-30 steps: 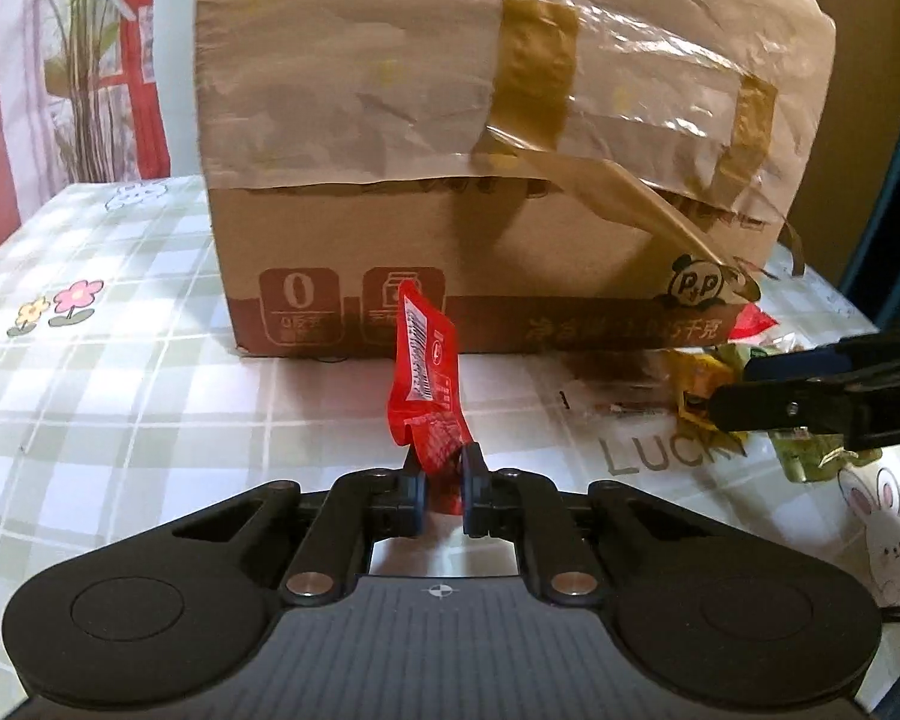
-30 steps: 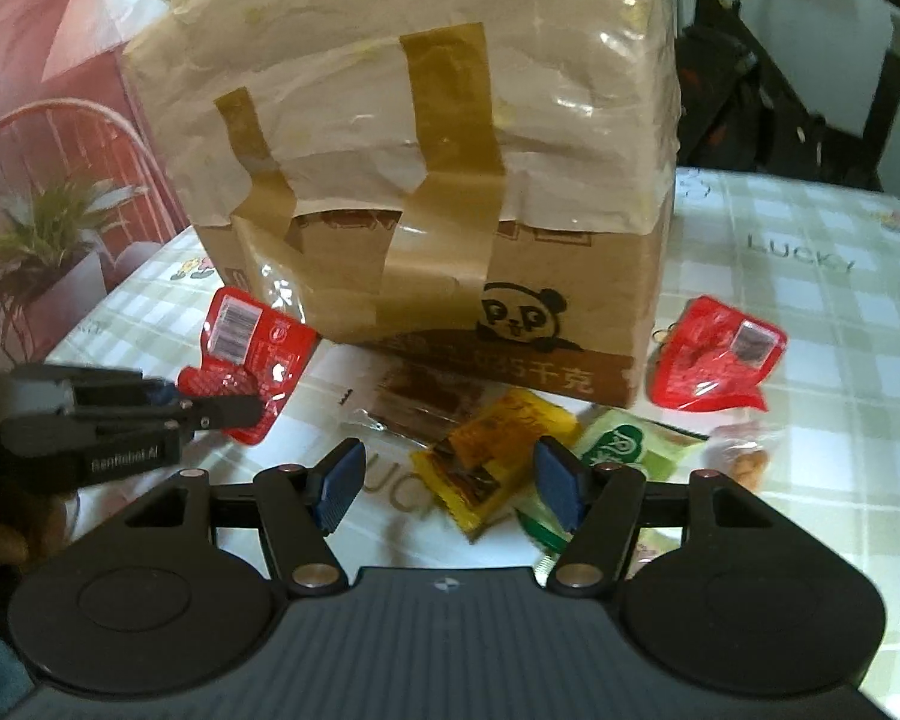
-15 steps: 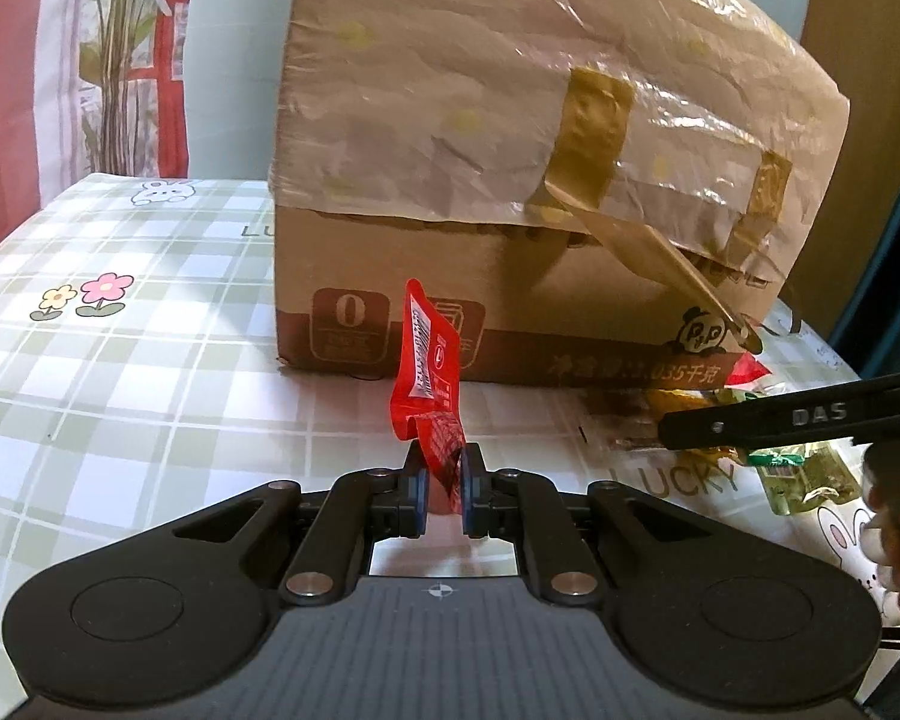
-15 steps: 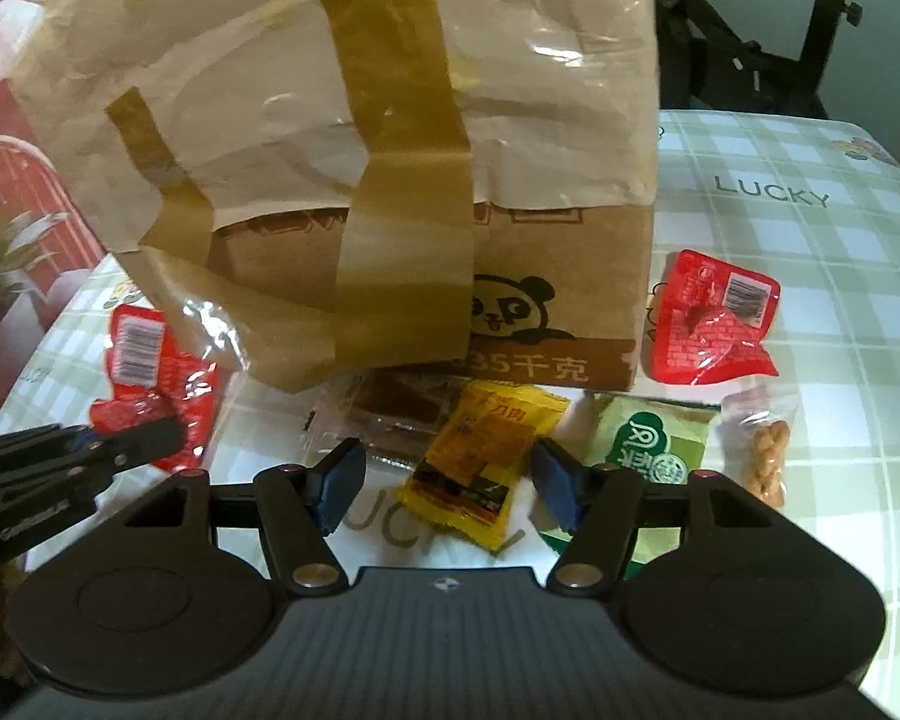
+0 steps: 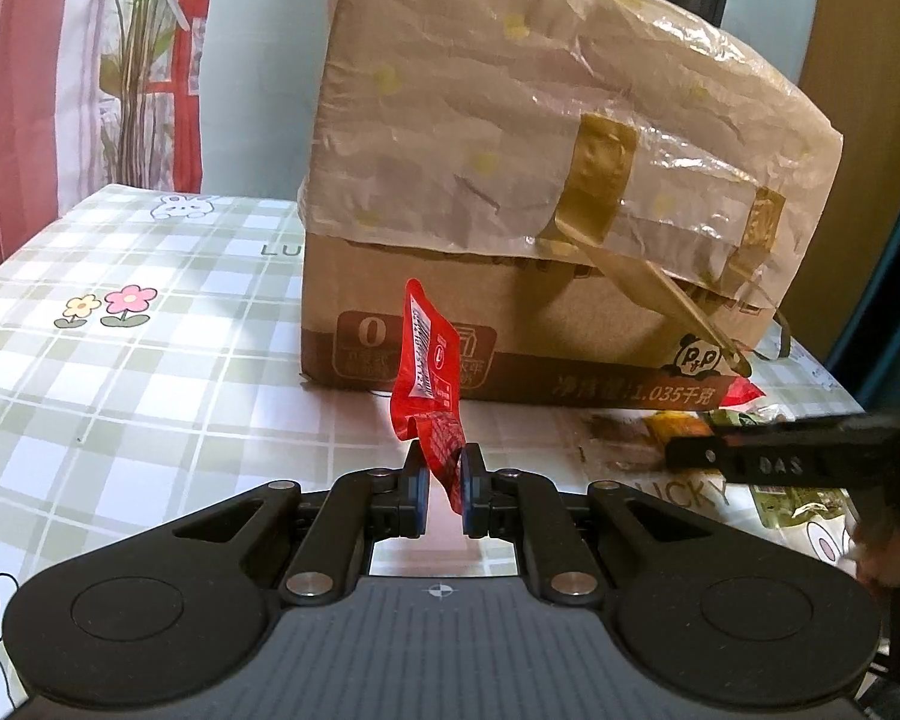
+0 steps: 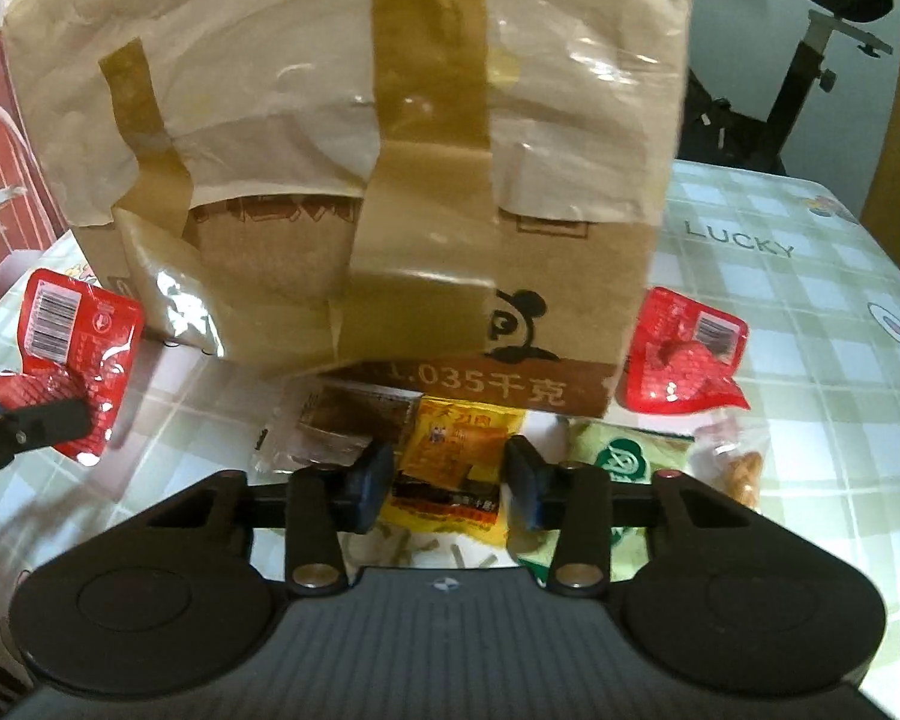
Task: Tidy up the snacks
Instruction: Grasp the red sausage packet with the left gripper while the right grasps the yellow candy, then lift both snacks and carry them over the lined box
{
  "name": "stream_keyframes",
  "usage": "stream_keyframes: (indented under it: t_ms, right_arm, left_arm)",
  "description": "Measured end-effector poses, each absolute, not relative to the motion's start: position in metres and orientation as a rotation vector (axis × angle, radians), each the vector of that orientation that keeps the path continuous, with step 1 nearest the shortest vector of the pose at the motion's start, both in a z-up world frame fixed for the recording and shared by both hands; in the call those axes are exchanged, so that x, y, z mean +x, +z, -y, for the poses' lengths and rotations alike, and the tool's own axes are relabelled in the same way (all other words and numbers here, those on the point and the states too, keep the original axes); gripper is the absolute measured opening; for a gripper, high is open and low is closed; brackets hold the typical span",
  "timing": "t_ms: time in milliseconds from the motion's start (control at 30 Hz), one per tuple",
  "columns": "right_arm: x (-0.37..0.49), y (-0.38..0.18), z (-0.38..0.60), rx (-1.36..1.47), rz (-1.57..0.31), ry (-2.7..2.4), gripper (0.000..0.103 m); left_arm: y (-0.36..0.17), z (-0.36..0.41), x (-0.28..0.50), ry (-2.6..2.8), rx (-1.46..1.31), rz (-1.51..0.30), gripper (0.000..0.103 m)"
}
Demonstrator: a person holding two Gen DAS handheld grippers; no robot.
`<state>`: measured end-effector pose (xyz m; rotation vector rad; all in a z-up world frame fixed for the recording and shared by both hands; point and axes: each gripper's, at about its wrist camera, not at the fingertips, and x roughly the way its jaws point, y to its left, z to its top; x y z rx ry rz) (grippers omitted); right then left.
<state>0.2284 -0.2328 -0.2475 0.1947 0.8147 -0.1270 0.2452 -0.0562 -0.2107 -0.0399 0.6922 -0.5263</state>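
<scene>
My left gripper (image 5: 444, 468) is shut on a red snack packet (image 5: 427, 378), held upright above the table in front of the cardboard box (image 5: 540, 228). The held packet also shows in the right wrist view (image 6: 72, 360) at the far left. My right gripper (image 6: 447, 480) is open, its fingers on either side of a yellow snack packet (image 6: 456, 456) lying before the box (image 6: 360, 150). Beside it lie a brown packet (image 6: 342, 420), a green packet (image 6: 618, 456), a second red packet (image 6: 684, 354) and a clear bag of nuts (image 6: 744, 468).
The table wears a green checked cloth (image 5: 120, 360) with flowers and rabbits. The box is wrapped in crumpled tape and plastic. A plant and a red curtain (image 5: 150, 60) stand behind the table. An exercise bike (image 6: 810, 60) stands at the back right.
The left gripper has risen and pulled back from the box with the red packet. The right gripper has moved closer to the box and down over the yellow packet.
</scene>
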Motion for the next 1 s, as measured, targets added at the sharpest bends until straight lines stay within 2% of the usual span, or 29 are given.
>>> stream_keyframes:
  t_ms: [100,500,800,1000]
  right_arm:
    - [0.214,-0.247,0.233,0.211,-0.804,-0.103,0.036]
    - [0.185,-0.221,0.201,0.115,-0.683,0.150,0.036]
    - [0.187,-0.161,0.173,0.005,-0.488,0.349,0.036]
    - [0.193,-0.118,0.180,0.042,-0.360,0.379,0.036]
  left_arm:
    - [-0.208,0.057,0.243,-0.524,-0.038,-0.684,0.011]
    - [-0.178,0.051,0.228,-0.503,-0.017,-0.610,0.011]
    - [-0.117,0.031,0.225,-0.477,-0.040,-0.474,0.011]
    - [-0.069,0.037,0.234,-0.485,-0.059,-0.353,0.011]
